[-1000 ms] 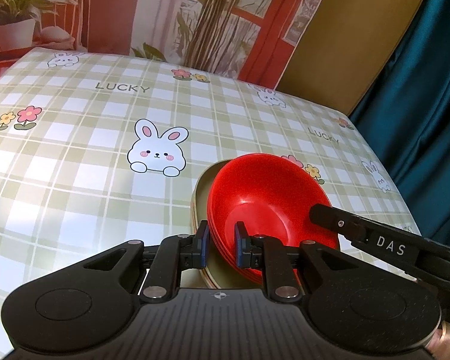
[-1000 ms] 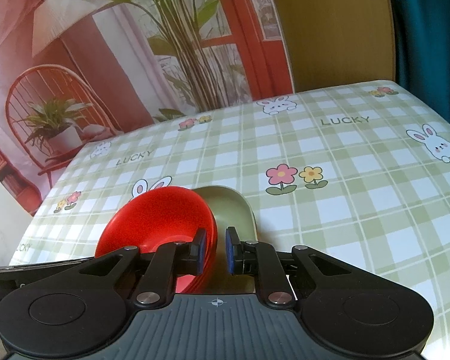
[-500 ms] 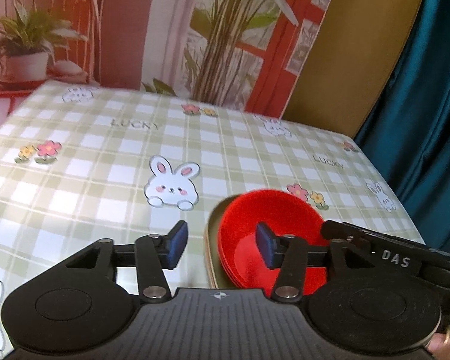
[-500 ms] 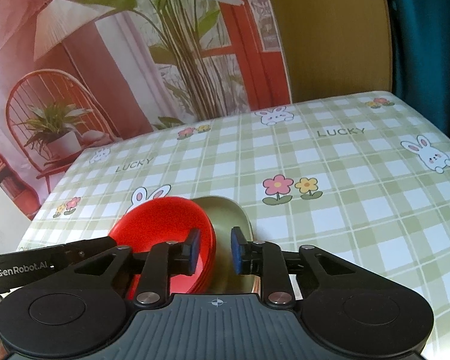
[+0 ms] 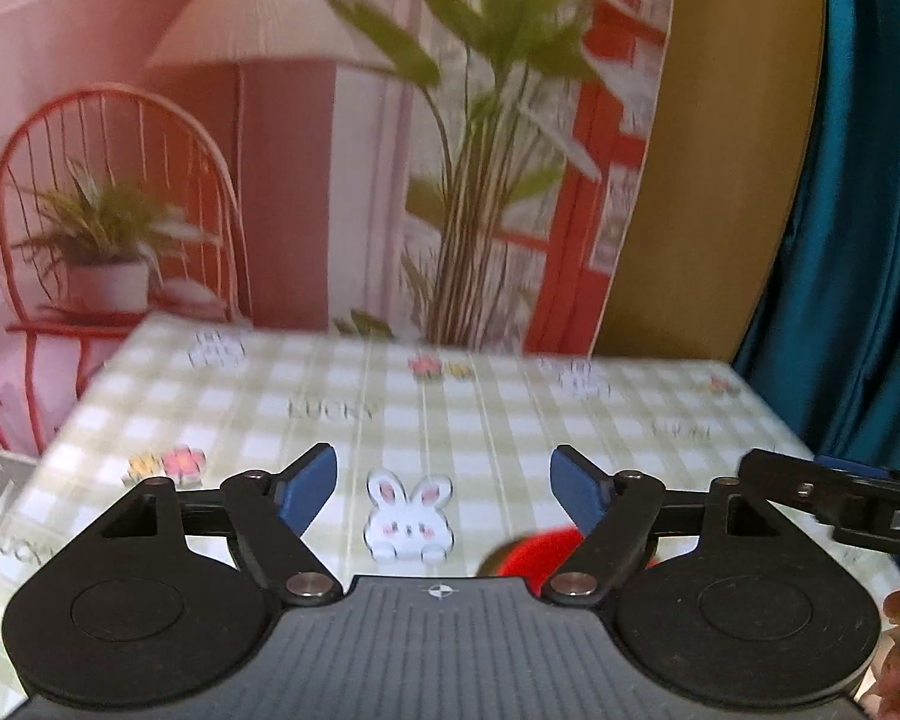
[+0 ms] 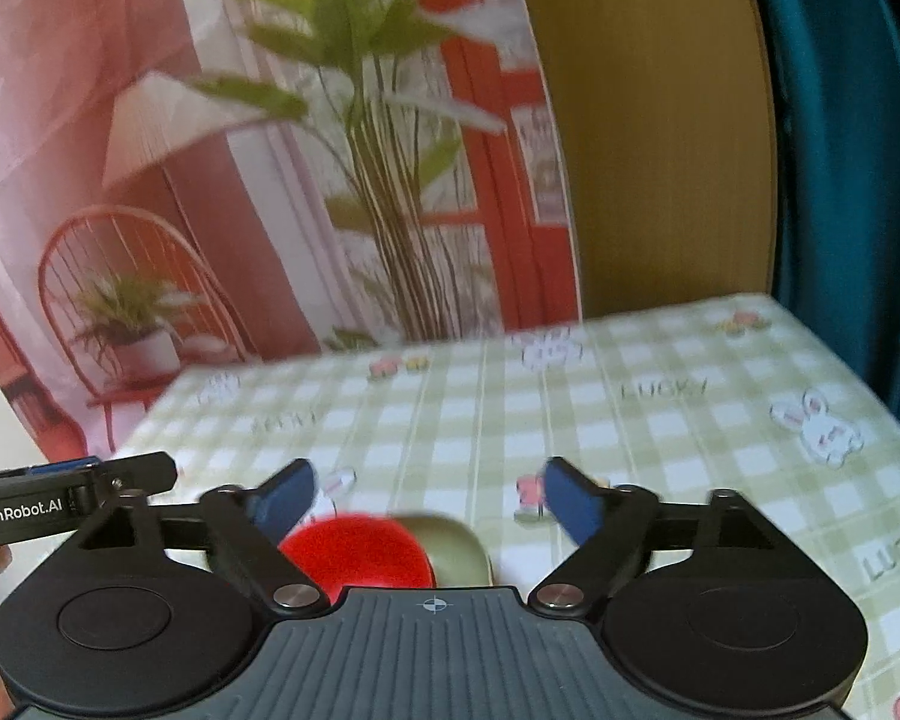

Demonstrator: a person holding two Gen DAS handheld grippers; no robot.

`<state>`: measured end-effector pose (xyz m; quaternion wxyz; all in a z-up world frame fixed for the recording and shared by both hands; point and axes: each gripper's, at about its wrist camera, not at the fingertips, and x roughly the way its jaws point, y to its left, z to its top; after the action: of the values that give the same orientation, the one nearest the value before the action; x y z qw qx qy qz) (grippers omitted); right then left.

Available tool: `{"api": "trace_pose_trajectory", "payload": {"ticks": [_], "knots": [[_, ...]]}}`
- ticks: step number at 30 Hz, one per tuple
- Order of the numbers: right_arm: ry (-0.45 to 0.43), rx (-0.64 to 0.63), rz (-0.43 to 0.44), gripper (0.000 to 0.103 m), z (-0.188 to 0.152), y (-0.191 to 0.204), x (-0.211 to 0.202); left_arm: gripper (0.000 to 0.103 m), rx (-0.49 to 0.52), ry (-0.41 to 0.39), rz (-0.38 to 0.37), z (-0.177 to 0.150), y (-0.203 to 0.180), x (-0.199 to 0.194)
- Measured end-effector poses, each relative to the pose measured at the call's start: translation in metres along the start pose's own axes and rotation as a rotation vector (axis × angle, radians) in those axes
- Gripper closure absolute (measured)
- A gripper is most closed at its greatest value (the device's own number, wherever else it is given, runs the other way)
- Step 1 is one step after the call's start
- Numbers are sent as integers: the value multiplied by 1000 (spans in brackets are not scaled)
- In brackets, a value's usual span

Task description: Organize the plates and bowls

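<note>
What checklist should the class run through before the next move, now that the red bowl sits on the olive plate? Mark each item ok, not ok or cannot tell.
1. Left claw open and holding nothing: ok.
2. Right claw open and holding nothing: ok.
3. Round red plastic bowl resting on the olive-green plate: ok.
4. Both claws raised clear of the stack: ok.
5. Bowl centred on the plate: not ok; it sits toward the plate's left side.
6. More dishes waiting on the green checked tablecloth: cannot tell; none visible, near edge hidden.
</note>
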<state>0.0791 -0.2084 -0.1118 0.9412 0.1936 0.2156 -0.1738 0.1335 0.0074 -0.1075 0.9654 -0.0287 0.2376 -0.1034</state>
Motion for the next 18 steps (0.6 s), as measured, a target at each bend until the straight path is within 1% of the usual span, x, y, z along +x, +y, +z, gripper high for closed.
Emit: {"api": "trace_pose_trajectory", "payload": {"ticks": [1, 3, 5, 8, 12, 18], "knots": [[-19, 2, 5, 4, 7, 1, -6, 21, -1, -13, -1, 6, 1, -5], [-48, 1, 10, 0, 19, 4, -17, 21, 9, -33, 15, 17, 2, -16], [-74, -3, -4, 0, 30, 8, -27, 21, 17, -60, 47, 28, 3, -27], [-125, -25, -16, 0, 47, 14, -45, 21, 39, -91, 49, 46, 3, -43], [-178, -30, -20, 0, 65, 20, -68, 20, 64, -145, 89, 66, 1, -70], [-233, -63, -24, 0, 86, 35, -100, 15, 85, -211, 101, 86, -7, -107]]}}
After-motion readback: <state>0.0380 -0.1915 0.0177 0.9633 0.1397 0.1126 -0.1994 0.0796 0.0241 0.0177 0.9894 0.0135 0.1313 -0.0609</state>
